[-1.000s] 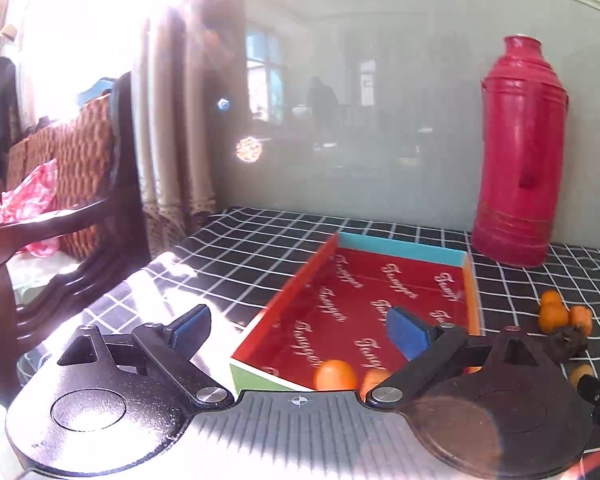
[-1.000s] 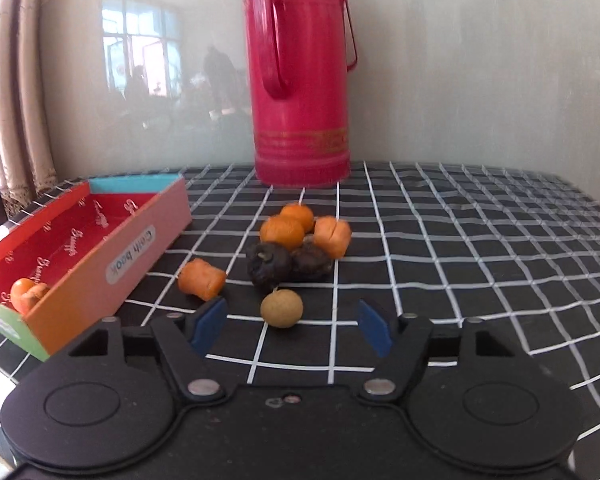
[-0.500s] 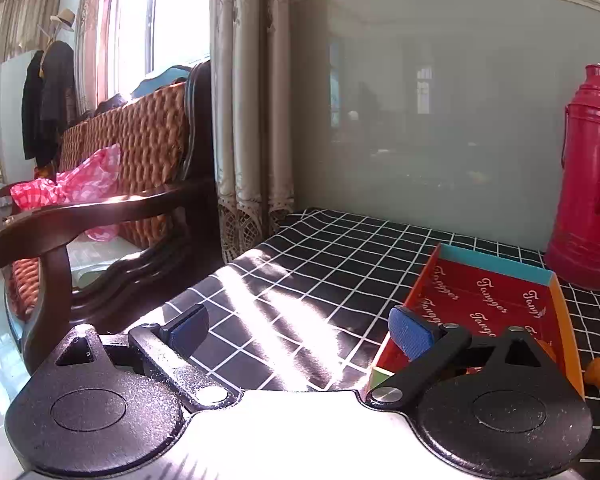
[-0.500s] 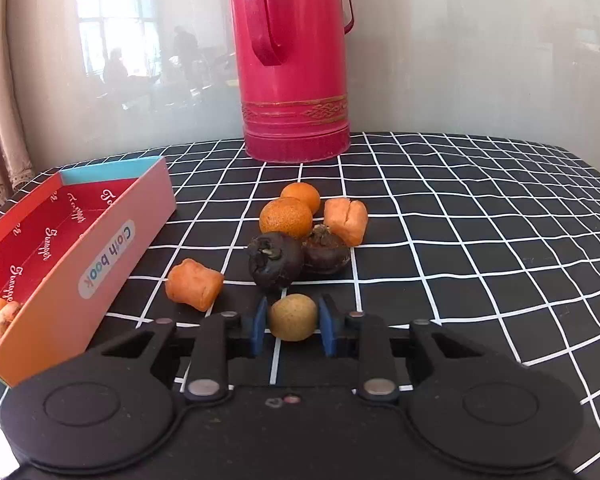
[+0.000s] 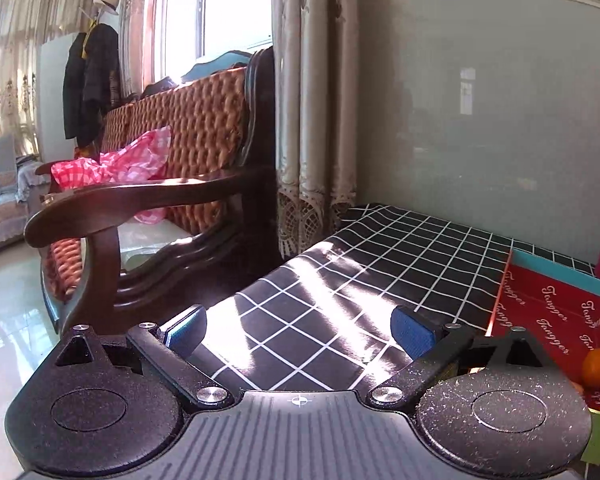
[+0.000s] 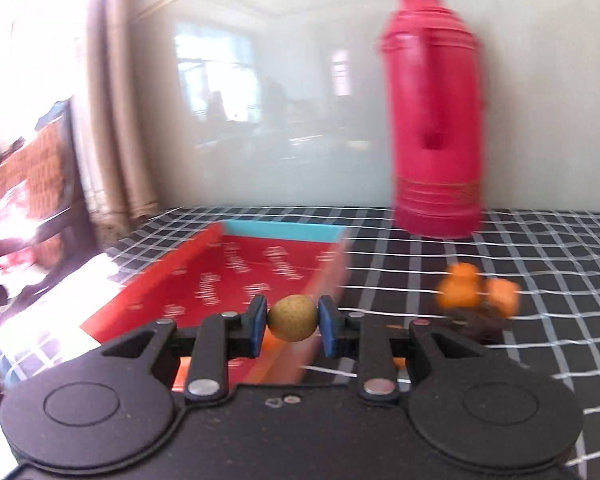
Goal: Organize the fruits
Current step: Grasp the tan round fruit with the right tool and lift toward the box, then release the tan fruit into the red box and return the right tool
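Now the right hand-held gripper [image 6: 293, 325], open a second ago, pinches the tan fruit [image 6: 293, 318] above the tray [image 6: 236, 264].

Right claw [image 6: 293, 325] clamped (left claw [image 5: 299, 326] agape)

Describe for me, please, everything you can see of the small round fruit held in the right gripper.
The small round fruit is a tan, yellowish-brown ball with a matt, faintly speckled skin, whole and undamaged as far as shows. It sits clamped between the two blue pads of the right gripper, one pad pressing on each side; nothing else touches it. It is held clear of the checked tablecloth, in front of the red box. The background is blurred, but the fruit itself is sharp.
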`<state>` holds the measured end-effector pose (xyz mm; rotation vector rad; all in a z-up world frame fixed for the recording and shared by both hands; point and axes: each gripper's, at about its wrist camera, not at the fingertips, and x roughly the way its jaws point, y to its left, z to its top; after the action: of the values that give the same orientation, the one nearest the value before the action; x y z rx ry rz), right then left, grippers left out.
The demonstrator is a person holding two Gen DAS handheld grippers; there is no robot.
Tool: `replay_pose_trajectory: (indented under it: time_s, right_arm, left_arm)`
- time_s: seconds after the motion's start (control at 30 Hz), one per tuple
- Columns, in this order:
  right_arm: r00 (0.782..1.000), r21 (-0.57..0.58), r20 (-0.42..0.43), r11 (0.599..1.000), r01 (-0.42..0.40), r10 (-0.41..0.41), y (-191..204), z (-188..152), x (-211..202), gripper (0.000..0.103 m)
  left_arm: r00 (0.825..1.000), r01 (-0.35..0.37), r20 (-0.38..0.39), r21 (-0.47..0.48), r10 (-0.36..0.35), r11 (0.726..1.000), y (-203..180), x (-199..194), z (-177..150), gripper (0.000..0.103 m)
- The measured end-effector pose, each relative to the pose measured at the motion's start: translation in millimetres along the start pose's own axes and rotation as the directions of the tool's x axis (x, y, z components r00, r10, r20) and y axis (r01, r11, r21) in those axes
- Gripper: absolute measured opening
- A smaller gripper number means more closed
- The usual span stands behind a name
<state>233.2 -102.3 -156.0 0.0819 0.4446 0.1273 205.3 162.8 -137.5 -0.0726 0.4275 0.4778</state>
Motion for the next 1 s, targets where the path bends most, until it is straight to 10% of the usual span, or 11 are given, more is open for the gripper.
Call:
replay_pose_trajectory:
  time_s: [0.23,0.47,0.67,1.0]
  right_arm:
    - [0.998,-0.060,-0.042,0.997,-0.044,0.041,29,-7,12,0.028]
    - [1.000,-0.052,0.010,0.999,0.000,0.001,32,-6,0,0.078]
    - [0.988,-0.044,0.105,0.992,0.120,-0.114,7,-2,-25,0.095]
    - [0.828,0.130,0.170,0.845,0.518,-0.534,-79,-11,-57,0.097]
  left_arm:
    - [1.000,-0.028,0.000,-0.035,0.028,0.999,23,4,3,0.098]
    - [1.000,-0.020,0.005,-0.035,0.020,0.999,19,3,5,0.098]
    - [0.998,0.044,0.041,0.016,-0.045,0.999,-8,-10,4,0.098]
    - [0.940,0.297,0.113,0.188,-0.321,0.936,-106,-62,-9,0.098]
